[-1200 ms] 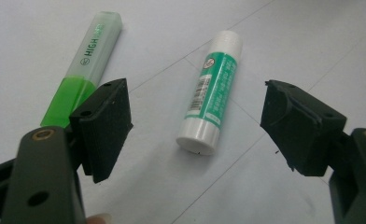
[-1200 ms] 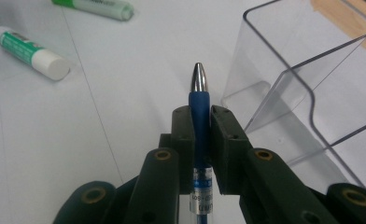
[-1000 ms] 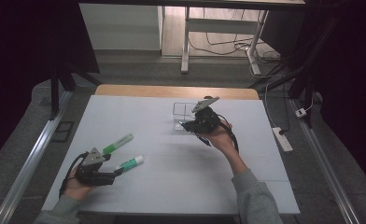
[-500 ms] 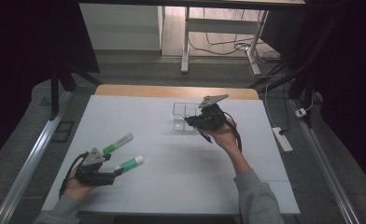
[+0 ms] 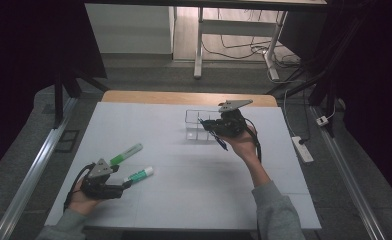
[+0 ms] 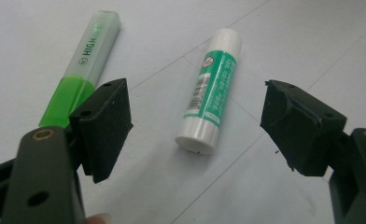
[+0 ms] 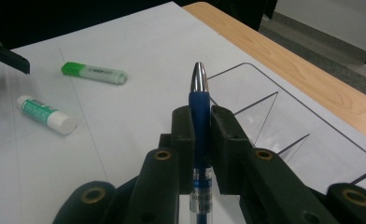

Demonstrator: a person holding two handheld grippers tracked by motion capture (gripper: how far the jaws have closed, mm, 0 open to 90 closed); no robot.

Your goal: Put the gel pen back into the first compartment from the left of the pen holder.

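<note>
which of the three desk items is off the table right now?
The blue pen, clamped in the right gripper beside the clear tray. The highlighter and glue stick lie on the table.

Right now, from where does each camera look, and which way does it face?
High view: above the table, facing forward and down; both forearms, left gripper, right gripper.
Left gripper view: along open jaws at glue stick and highlighter.
Right gripper view: along jaws shut on blue pen, over clear tray.
All views share glue stick and highlighter.
</note>
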